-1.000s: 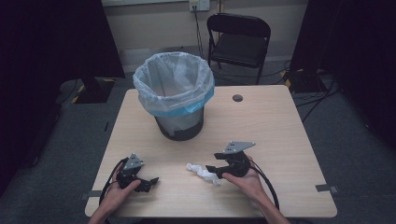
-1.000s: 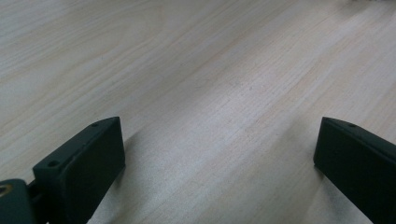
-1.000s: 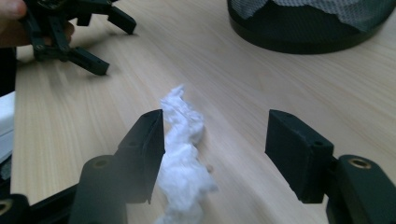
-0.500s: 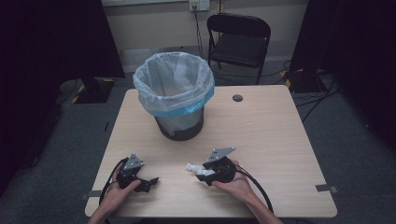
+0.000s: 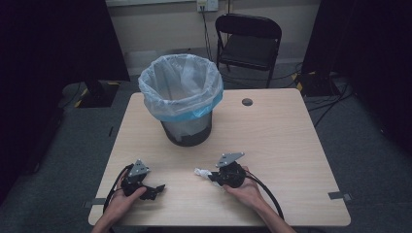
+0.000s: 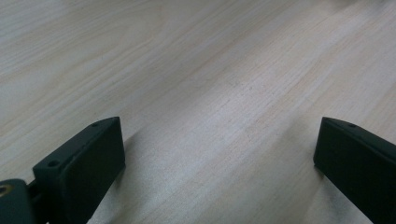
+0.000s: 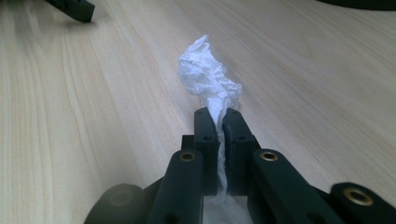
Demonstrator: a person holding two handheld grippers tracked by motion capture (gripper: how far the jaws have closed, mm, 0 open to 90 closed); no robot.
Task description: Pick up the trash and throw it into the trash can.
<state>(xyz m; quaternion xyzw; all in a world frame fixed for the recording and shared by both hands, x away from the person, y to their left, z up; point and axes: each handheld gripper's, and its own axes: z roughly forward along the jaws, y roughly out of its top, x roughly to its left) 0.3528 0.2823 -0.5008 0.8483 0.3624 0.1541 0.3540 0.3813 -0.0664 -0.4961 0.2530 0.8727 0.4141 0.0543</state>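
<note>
Right gripper, lower centre of its own view, jaws just closed and now pinching the near end of the crumpled white tissue; the tissue's long axis runs straight up-frame from the jaw tips, free end lying on the table. In the high view the tissue sits lower centre, just left of the right gripper, and the lined trash bin stands up-frame and slightly left, well apart, so the likely carry goes that way. Left gripper jaws spread wide over bare wood, nothing between; in the high view it rests lower left.
</note>
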